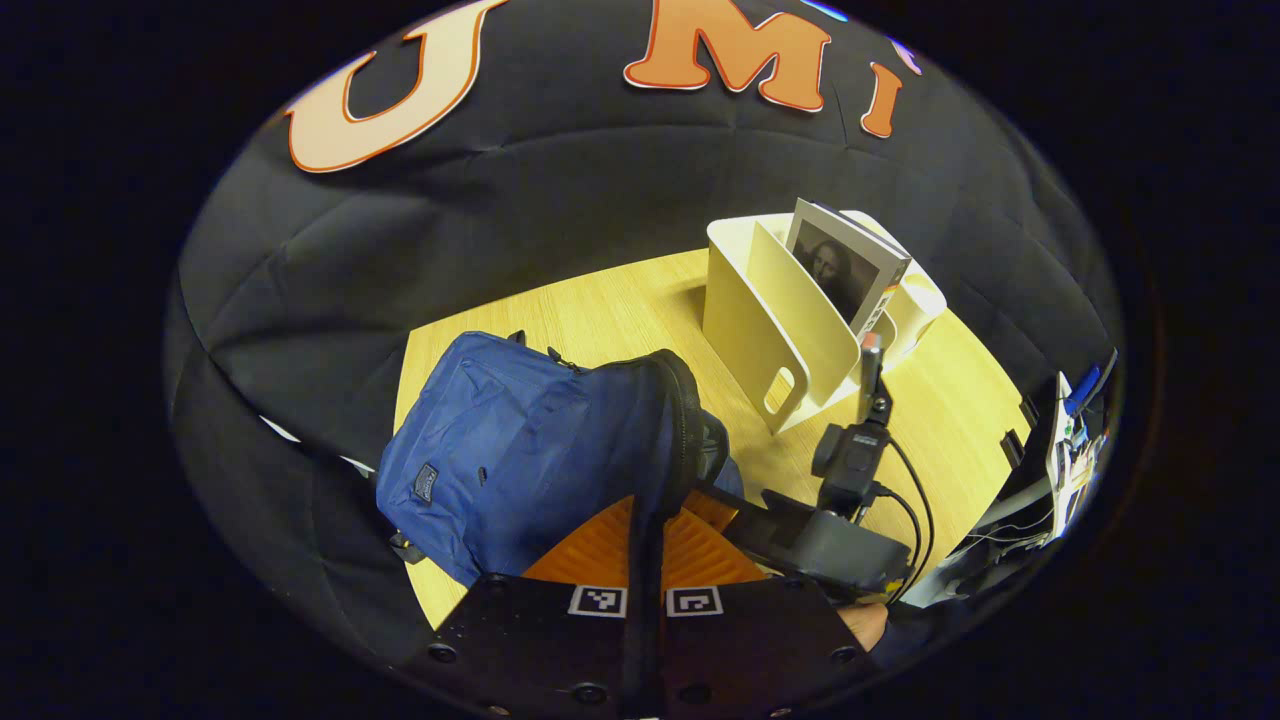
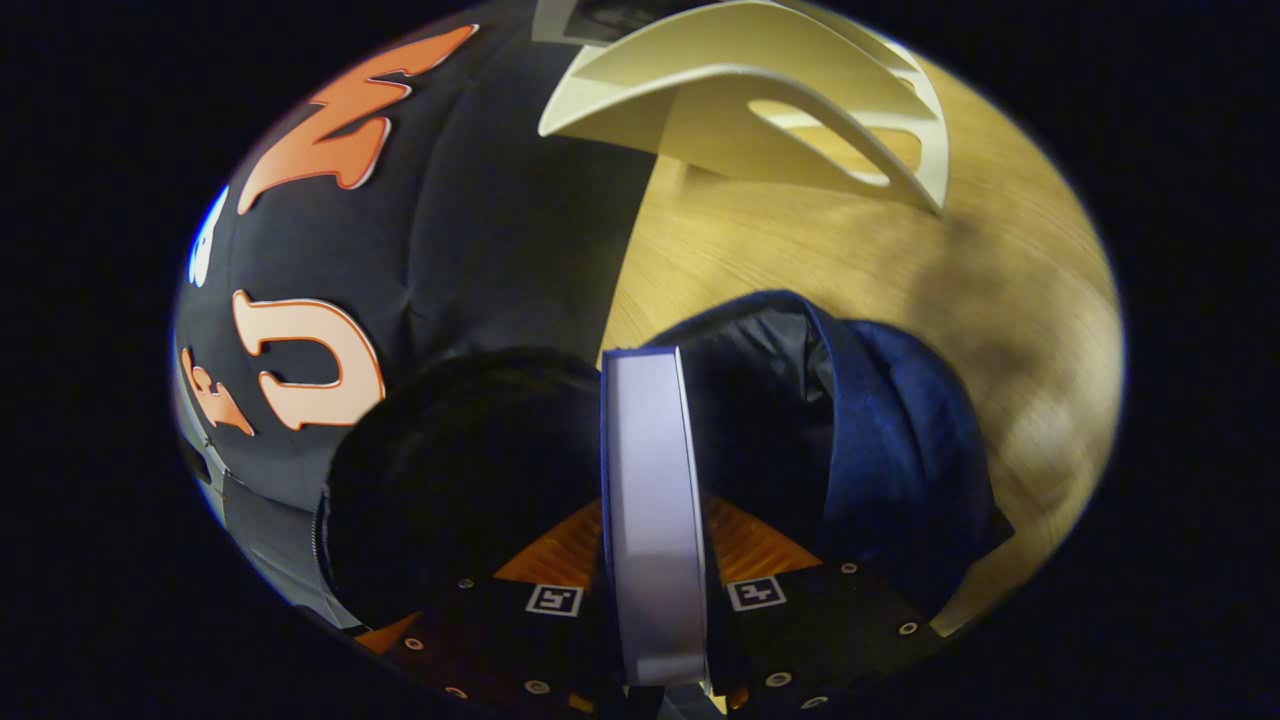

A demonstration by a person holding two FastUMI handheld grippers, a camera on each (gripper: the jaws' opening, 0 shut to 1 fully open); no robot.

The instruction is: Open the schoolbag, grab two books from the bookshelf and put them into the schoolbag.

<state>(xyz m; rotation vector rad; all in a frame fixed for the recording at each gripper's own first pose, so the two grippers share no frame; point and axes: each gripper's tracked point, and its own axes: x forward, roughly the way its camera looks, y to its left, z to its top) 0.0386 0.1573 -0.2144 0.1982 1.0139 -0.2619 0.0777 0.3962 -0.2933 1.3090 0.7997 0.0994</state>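
The blue schoolbag (image 1: 510, 455) stands on the wooden table, its mouth held open. My left gripper (image 1: 645, 545) is shut on the bag's black zip rim (image 1: 680, 420), lifting it. My right gripper (image 2: 655, 545) is shut on a book (image 2: 650, 470) seen edge-on, its far end inside the dark open mouth of the schoolbag (image 2: 900, 440). In the left gripper view the right gripper's body (image 1: 830, 545) reaches in behind the rim, its fingertips hidden. A second book (image 1: 845, 270) with a portrait cover leans in the white bookshelf (image 1: 760, 310).
The bookshelf (image 2: 760, 110) stands just beyond the bag on the table (image 2: 800, 250). A hand (image 1: 865, 625) holds the right gripper, with cables trailing off it. Equipment (image 1: 1065, 450) sits past the table's right edge. Black cloth walls the booth behind.
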